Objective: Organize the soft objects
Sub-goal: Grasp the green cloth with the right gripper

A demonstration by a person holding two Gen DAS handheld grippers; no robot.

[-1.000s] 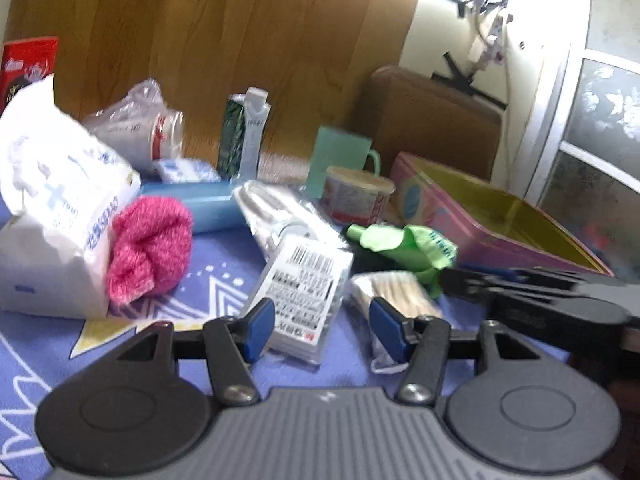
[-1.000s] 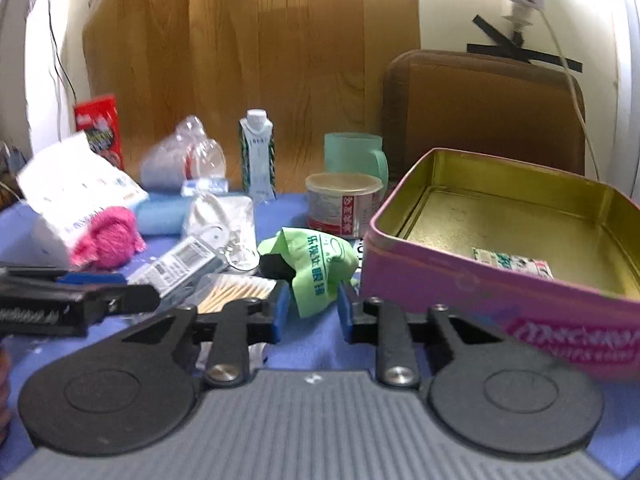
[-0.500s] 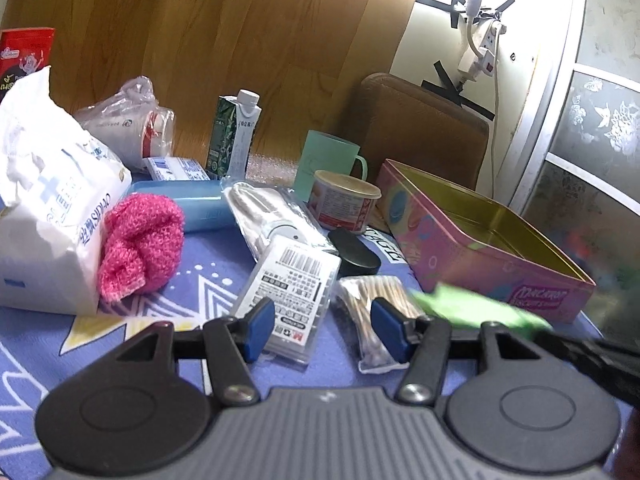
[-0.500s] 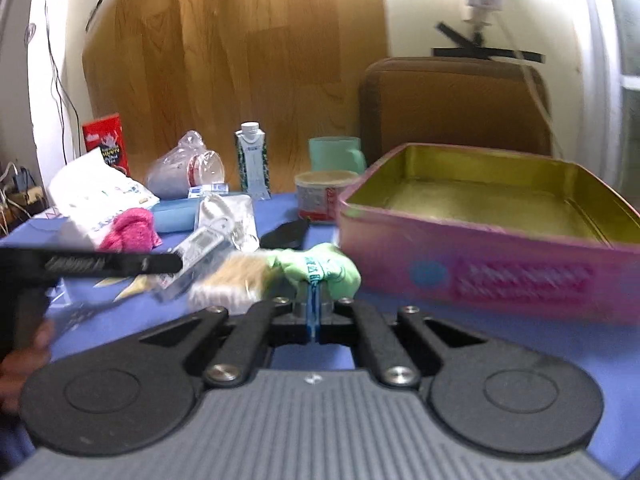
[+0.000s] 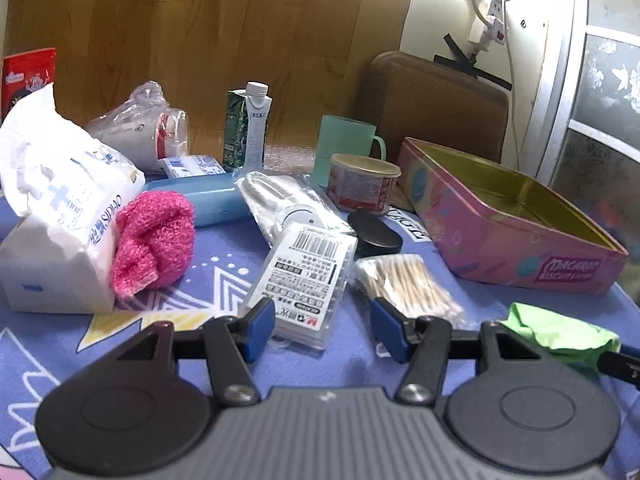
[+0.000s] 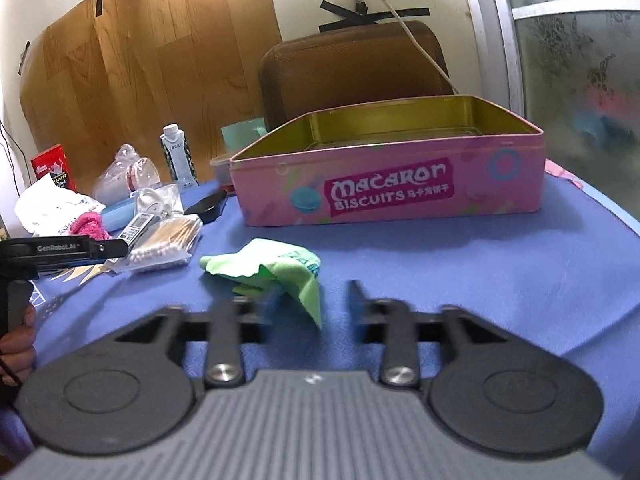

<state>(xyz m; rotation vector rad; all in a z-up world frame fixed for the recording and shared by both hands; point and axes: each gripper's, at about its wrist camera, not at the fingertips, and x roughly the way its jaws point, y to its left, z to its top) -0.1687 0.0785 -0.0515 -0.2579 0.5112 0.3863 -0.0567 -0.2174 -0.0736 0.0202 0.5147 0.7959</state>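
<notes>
Right gripper: nearest item in the right wrist view, low over the blue cloth. Jaws have just been opening and stand apart; the left finger is blurred. A corner of the green soft pouch hangs between the fingers, pads not pressing on it; released.

Green soft pouch: crumpled on bare cloth just ahead of the right gripper, in front of the pink biscuit tin and apart from its wall. In the left wrist view the same pouch sits at the lower right, near the table's near edge.

Open room: a broad clear band of cloth runs from the pouch to the right, along the tin's front wall to the table's right edge. The tin is lidless; its floor is hidden behind the wall.

Left gripper: jaws parted, gripping nothing, hovering tilted down over the barcode packet, with the cotton swab bag just right of it. A hand grips its handle at the left edge of the right wrist view.

Farther left: pink fuzzy cloth touching the white tissue pack.

Far row: blue case, black lid, small tub, green mug, carton, against the wooden board.
</notes>
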